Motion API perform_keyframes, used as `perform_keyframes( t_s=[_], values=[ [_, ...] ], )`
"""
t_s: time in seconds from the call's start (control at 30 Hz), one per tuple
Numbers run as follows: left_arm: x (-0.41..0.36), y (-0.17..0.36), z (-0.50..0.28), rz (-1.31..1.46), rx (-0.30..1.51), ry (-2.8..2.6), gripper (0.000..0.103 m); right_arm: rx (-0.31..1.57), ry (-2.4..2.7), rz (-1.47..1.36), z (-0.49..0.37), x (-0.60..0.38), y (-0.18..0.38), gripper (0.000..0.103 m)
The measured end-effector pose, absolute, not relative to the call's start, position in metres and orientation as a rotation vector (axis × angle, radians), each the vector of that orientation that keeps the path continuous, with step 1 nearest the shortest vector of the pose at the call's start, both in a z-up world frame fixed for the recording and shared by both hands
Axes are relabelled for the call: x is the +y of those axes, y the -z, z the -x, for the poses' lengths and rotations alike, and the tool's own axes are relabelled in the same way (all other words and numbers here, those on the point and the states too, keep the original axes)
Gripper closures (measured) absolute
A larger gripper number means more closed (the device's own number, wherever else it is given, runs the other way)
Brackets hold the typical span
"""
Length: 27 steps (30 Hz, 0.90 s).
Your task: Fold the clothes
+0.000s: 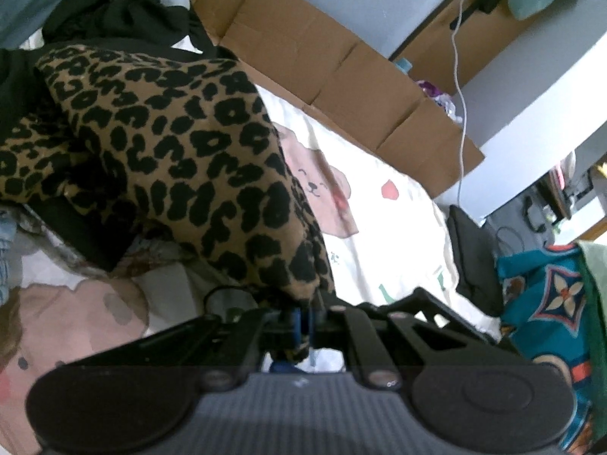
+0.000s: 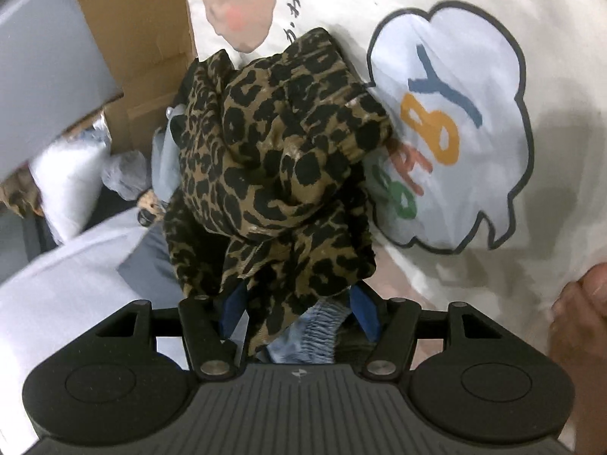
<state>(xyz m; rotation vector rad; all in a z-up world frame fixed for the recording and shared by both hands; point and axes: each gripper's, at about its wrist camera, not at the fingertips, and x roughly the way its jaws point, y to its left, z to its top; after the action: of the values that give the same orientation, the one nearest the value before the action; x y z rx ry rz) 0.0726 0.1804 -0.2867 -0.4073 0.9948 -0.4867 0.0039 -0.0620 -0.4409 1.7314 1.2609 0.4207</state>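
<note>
A leopard-print garment [image 1: 182, 132] stretches from the clothes pile at the left down to my left gripper [image 1: 305, 322], whose blue pads are shut on its corner. In the right wrist view the same leopard-print garment [image 2: 284, 144] hangs bunched in front of my right gripper [image 2: 299, 309]. That gripper's blue fingers [image 2: 366, 311] stand wide apart, with leopard cloth and a light blue elastic waistband [image 2: 318, 330] between them. I cannot tell whether the pads touch the cloth.
A cartoon-print white bedsheet [image 2: 455, 19] lies underneath. Flattened cardboard [image 1: 322, 57] lines the bed's far side, with a white cable [image 1: 461, 76] above it. Dark clothes [image 1: 114, 11] are piled at the back left. A teal patterned bag [image 1: 550, 295] stands right. A person's hand [image 2: 584, 322] shows at the right edge.
</note>
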Motion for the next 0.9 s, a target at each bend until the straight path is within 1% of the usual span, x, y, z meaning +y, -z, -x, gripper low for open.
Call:
perform_keyframes(
  t_s=[0.07,0.13,0.17,0.23,0.27,0.37,0.4,0.43,0.5,0.57,0.67,0.83,0.9],
  values=[
    [0.183,0.287,-0.069,0.419,0.995,0.502,0.099,1.253,-0.408,-1.758,-0.005,-0.063,0.442,0.034],
    [0.182,0.287,-0.066,0.42,0.995,0.517,0.099,1.248,-0.398,-1.767,-0.006,-0.062,0.443,0.034],
    [0.182,0.287,-0.065,0.424,0.996,0.524,0.099,1.247,-0.394,-1.757,-0.007,-0.06,0.443,0.035],
    [0.182,0.288,-0.064,0.439,0.998,0.523,0.099,1.25,-0.388,-1.739,-0.009,-0.057,0.442,0.049],
    [0.183,0.289,-0.064,0.443,1.001,0.523,0.099,1.256,-0.388,-1.733,-0.01,-0.056,0.442,0.058],
    [0.187,0.291,-0.063,0.463,1.011,0.52,0.1,1.242,-0.355,-1.706,-0.012,-0.062,0.438,0.067],
    [0.186,0.292,-0.063,0.475,1.014,0.521,0.1,1.232,-0.336,-1.709,-0.011,-0.066,0.436,0.072],
    [0.185,0.292,-0.064,0.474,1.017,0.521,0.1,1.22,-0.32,-1.707,-0.011,-0.069,0.434,0.075],
    [0.178,0.295,-0.067,0.446,1.039,0.516,0.1,1.195,-0.297,-1.622,-0.012,-0.077,0.423,0.088],
    [0.173,0.298,-0.07,0.422,1.067,0.518,0.099,1.216,-0.28,-1.504,-0.017,-0.085,0.413,0.092],
    [0.169,0.296,-0.072,0.395,1.097,0.541,0.097,1.256,-0.25,-1.352,-0.026,-0.098,0.404,0.093],
    [0.168,0.279,-0.079,0.338,1.075,0.568,0.097,1.303,-0.203,-1.116,-0.044,-0.12,0.388,0.094],
    [0.168,0.273,-0.085,0.317,1.057,0.567,0.095,1.328,-0.204,-1.009,-0.052,-0.132,0.382,0.094]
  ],
)
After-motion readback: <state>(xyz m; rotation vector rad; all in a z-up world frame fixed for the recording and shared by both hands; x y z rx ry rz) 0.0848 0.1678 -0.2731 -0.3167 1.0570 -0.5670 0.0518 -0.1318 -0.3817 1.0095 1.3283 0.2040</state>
